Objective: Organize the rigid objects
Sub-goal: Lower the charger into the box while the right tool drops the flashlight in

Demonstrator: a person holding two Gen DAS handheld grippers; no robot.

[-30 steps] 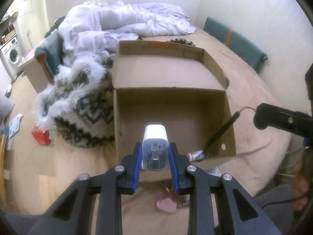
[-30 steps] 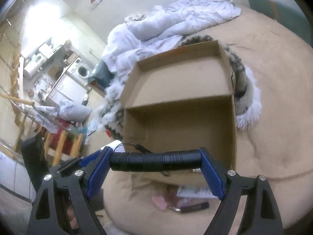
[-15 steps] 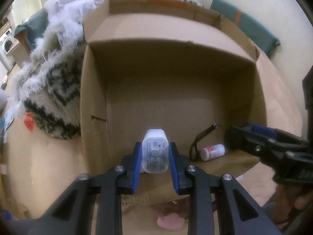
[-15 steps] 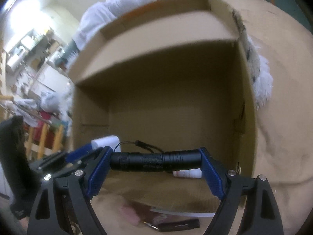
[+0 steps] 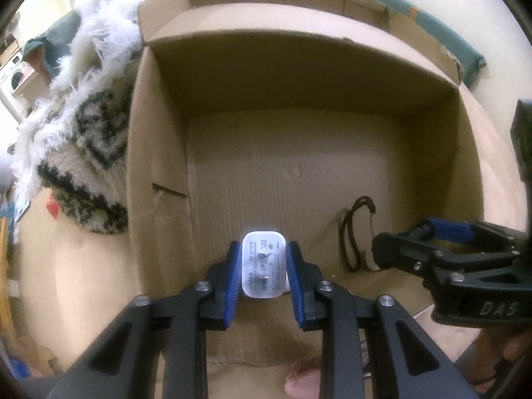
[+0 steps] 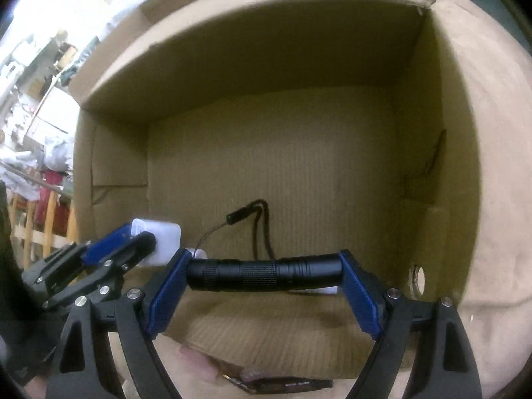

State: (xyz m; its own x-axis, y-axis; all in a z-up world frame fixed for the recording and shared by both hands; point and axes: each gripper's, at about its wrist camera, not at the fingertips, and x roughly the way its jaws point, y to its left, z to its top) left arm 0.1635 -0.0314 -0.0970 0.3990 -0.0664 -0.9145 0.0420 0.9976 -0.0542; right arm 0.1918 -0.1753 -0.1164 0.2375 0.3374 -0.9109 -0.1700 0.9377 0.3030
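Fingers pinch white plug charger, prongs facing cam.

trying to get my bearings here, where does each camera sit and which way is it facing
Left wrist: on the left gripper, looking down into the cardboard box; its fingers clamp a white charger.
Right wrist: on the right gripper, facing the same box; its fingers hold a black flashlight.
Shared: box, charger, a black cord, each other's gripper.

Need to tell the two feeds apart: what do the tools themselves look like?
Both look alike: the left tool and right tool have matte black angular arms with silver screw heads and ribbed blue pads. Seen from the left wrist camera, the right one's black body bears pale letters "DAS". No sleeves or cables visible.
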